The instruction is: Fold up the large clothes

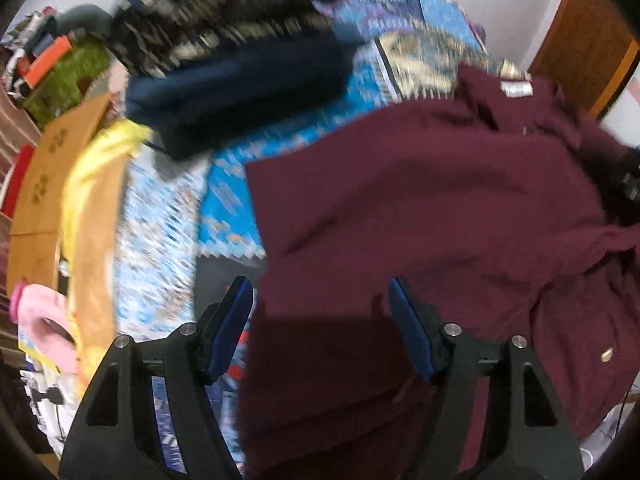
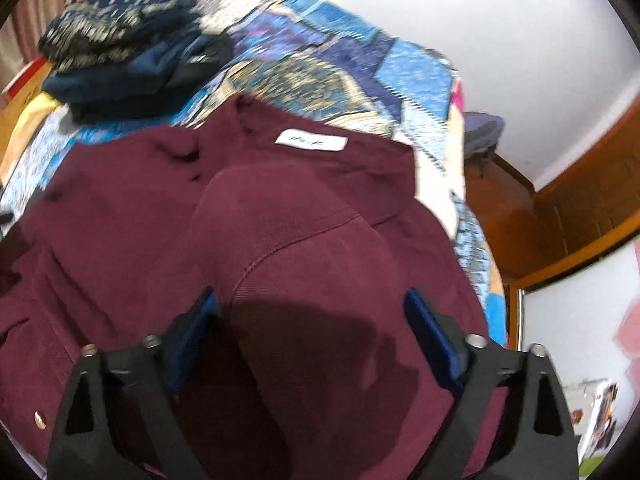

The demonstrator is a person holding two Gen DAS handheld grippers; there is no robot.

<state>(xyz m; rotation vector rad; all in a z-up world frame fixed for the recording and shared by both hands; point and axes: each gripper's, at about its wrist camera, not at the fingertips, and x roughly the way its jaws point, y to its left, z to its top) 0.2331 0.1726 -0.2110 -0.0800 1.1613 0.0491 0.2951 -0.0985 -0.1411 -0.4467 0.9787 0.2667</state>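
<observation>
A large maroon garment (image 1: pixel 420 208) lies spread on a blue patterned bedspread (image 1: pixel 224 184). It has a white neck label (image 2: pixel 311 139) and brass buttons. My left gripper (image 1: pixel 320 292) is open, its blue pads above the garment's left edge, holding nothing. My right gripper (image 2: pixel 310 300) is open just above the garment (image 2: pixel 280 220), near a sleeve or shoulder seam, with its shadow on the cloth. Neither pad clearly touches the fabric. Both views are blurred.
A stack of folded dark clothes (image 1: pixel 240 56) sits at the far side of the bed, also in the right wrist view (image 2: pixel 128 56). Cardboard boxes (image 1: pixel 52 168) and yellow cloth (image 1: pixel 92 184) lie left. A wooden door frame (image 2: pixel 580 208) stands right.
</observation>
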